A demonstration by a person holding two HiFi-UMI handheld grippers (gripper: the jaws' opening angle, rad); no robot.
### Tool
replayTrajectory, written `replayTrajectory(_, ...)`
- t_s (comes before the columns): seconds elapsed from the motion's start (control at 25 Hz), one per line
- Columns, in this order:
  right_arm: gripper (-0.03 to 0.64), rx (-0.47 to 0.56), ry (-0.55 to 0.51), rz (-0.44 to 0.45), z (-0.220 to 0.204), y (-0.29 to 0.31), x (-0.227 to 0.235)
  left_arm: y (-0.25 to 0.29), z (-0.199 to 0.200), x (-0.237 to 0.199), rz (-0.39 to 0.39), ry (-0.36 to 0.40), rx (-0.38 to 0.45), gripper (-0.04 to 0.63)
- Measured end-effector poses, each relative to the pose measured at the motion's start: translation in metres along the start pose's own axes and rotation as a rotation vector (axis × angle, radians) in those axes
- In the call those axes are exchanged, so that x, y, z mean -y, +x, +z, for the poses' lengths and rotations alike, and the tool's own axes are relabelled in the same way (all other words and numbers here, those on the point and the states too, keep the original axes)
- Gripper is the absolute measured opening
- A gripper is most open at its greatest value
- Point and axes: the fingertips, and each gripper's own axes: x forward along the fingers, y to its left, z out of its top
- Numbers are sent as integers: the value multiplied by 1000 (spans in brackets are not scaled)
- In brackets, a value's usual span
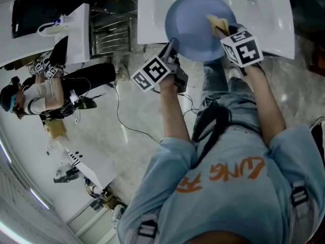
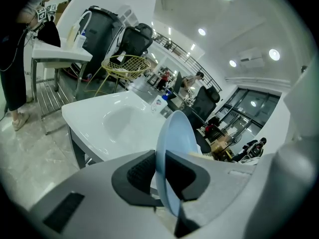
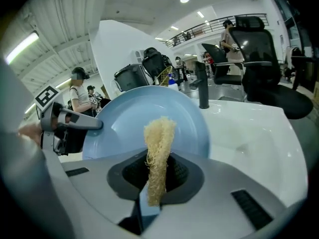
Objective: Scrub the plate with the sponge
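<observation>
A pale blue round plate (image 1: 195,27) is held over the white sink (image 1: 264,14). My left gripper (image 1: 170,49) is shut on its near-left rim; in the left gripper view the plate (image 2: 174,148) stands edge-on between the two dark pads. My right gripper (image 1: 223,30) is shut on a yellow fibrous sponge (image 1: 217,23), which lies against the plate's right side. In the right gripper view the sponge (image 3: 158,156) sticks up between the pads in front of the plate's face (image 3: 134,118), and the left gripper (image 3: 65,121) shows at the plate's left edge.
A black tap (image 3: 202,86) stands at the sink's back edge. A second white sink unit (image 1: 61,34) with a metal rack (image 1: 109,34) is to the left, where another person (image 1: 40,93) stands. A cable (image 1: 127,121) runs across the pale floor.
</observation>
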Motion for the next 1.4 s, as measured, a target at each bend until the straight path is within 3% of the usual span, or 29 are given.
replayTrajectory(0.24,38,-3,52,-142,-11,-16,44,9,-1,1,7,0,-6,46)
replayTrajectory(0.36,37,38,-6,-120,0,-15,27,11,-2,-3,23,-6,-4,46)
replayTrajectory(0.56,37,131,-94,170,33,-8,-56,8,6,0,28,-11,13,44)
replayTrajectory(0.72,37,71,-108,434,25,-4,-118,-1,14,2,32,1,46,44)
replayTrajectory(0.8,37,28,-130,504,14,-1,-135,-6,18,1,35,4,71,44)
replayTrajectory(1.0,37,-68,-199,485,-5,6,-135,-22,25,-8,53,9,125,45)
replayTrajectory(1.2,37,-109,-178,462,-12,7,-119,-38,33,-17,70,5,171,44)
replayTrajectory(1.4,37,-148,-154,398,-17,6,-100,-45,40,-22,80,11,165,46)
